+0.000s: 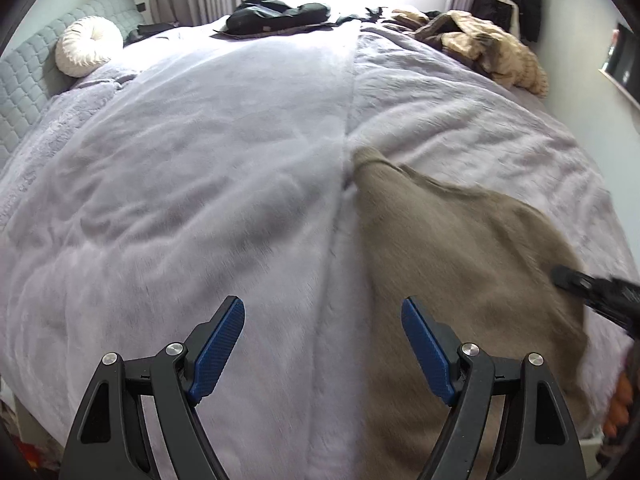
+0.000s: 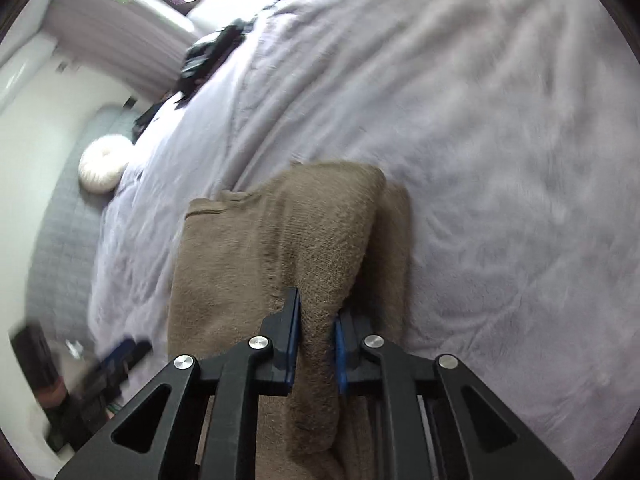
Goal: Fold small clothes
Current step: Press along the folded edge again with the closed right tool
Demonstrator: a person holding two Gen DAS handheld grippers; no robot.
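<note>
Bed (image 1: 200,160) fills the left wrist view, covered by a pale lilac blanket (image 1: 160,220). The left hand-held gripper (image 1: 323,344) hangs above it with its blue pads (image 1: 218,354) spread wide and nothing between them. A brown sweater (image 1: 460,260) lies flat near the bed's near right edge. The right hand-held gripper (image 1: 592,292) reaches in over the sweater's right side. At the far edge lie black clothes (image 1: 276,14) and a tan jacket (image 1: 488,46); a white round pillow (image 1: 88,46) rests at the far left corner.

In the right wrist view, the right hand-held gripper (image 2: 316,344) is clamped on a lifted fold of the sweater (image 2: 280,240), the rest lying on the blanket (image 2: 500,160). No containers show in either view.
</note>
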